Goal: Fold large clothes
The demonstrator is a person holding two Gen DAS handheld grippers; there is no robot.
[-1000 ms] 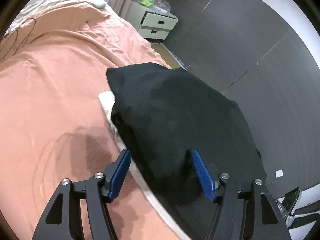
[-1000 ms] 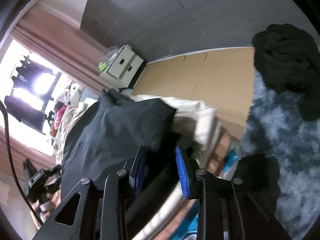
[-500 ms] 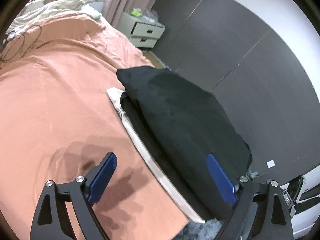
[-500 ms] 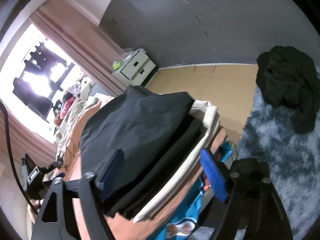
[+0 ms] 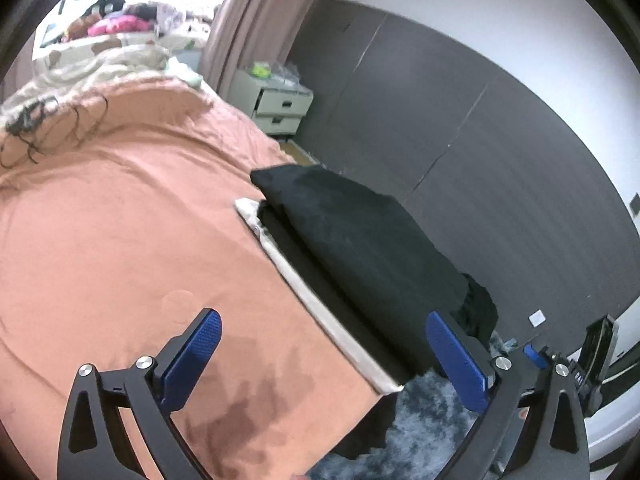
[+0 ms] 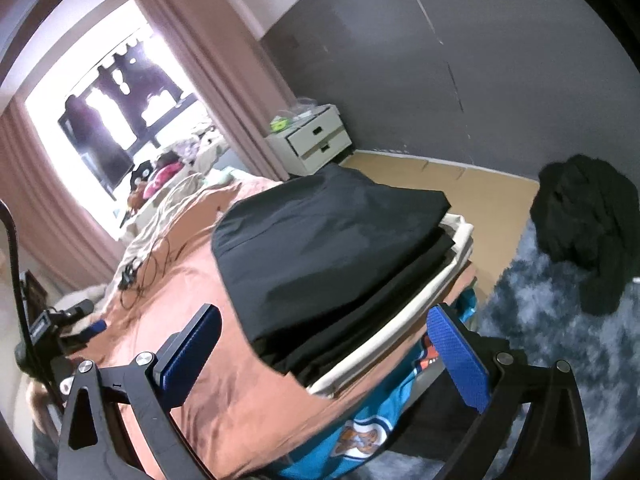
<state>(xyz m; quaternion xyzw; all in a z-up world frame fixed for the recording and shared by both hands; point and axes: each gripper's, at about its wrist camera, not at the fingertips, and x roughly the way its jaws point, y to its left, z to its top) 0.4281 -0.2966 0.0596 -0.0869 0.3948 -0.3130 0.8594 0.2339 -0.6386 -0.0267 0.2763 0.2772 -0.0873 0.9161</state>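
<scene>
1. Lay folded black garment (image 5: pixel 360 236) atop cream cloth (image 5: pixel 320 308) at peach-sheeted bed (image 5: pixel 120 240) corner.
2. Held left gripper (image 5: pixel 324 356) wide open, empty.
3. Held right gripper (image 6: pixel 324 356) wide open, empty.

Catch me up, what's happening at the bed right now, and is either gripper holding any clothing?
Neither holds anything. The left gripper and right gripper are both open and hover short of the stack. A folded black garment lies on top of the pile of folded clothes at the corner of the bed, with a cream piece at the bottom. Another crumpled black garment sits on the blue rug, not yet folded.
</scene>
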